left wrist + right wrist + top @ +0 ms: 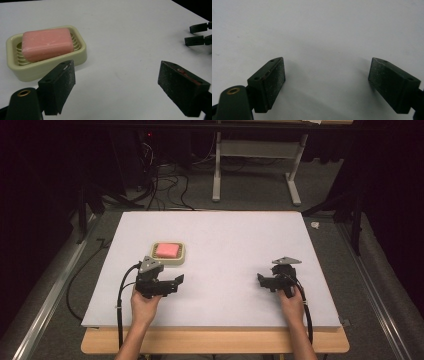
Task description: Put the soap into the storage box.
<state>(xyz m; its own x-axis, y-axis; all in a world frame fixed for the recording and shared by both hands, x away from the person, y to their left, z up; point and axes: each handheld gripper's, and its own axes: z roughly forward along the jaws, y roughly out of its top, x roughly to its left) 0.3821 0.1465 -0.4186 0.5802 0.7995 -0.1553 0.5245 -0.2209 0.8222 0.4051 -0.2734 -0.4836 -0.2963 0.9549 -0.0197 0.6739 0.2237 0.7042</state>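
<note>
One pink soap bar (167,250) lies in one cream soap dish (180,260), at the left of the one desk (235,235). Two hand-held grippers are over the near part of the desk: the left hand-held gripper (176,281), jaws apart, and the right hand-held gripper (262,280), jaws apart. Two hands hold them, the left hand (145,302) and the right hand (291,301).

Pink soap (46,43), cream ribbed dish (80,53), white table (235,245), black jaws
</note>
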